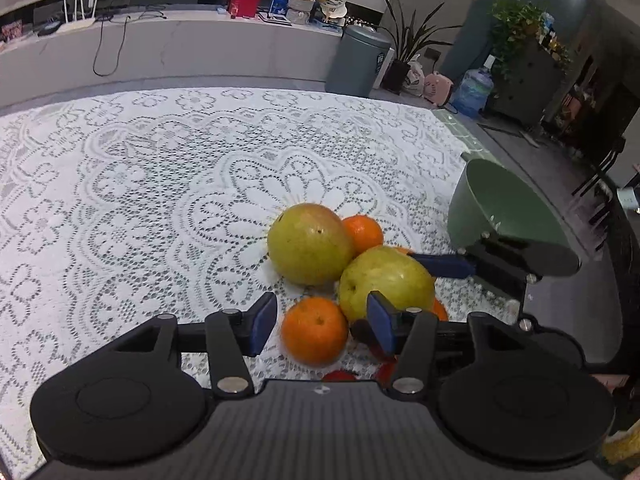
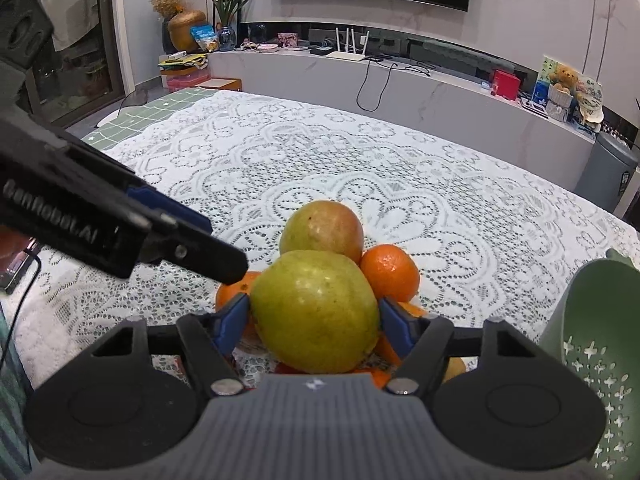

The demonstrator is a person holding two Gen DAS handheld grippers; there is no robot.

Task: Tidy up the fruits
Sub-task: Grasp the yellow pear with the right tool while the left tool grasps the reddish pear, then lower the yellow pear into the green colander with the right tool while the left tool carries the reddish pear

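A pile of fruit lies on the lace tablecloth (image 1: 140, 184). My right gripper (image 2: 314, 318) is shut on a yellow-green pear (image 2: 316, 312), its blue pads (image 2: 230, 320) pressed on both sides. Behind it sit a second reddish-green pear (image 2: 322, 230) and an orange (image 2: 390, 272). In the left wrist view my left gripper (image 1: 322, 322) is open around a small orange (image 1: 316, 330), not pressing on it. The held pear (image 1: 384, 280) and the other pear (image 1: 308, 244) lie just beyond. Red fruit below is mostly hidden.
A green colander bowl (image 1: 508, 208) stands at the table's right, also in the right wrist view (image 2: 596, 328). The right gripper's arm (image 1: 500, 260) reaches in from the right. A grey bin (image 1: 360, 60) and plants stand beyond the table.
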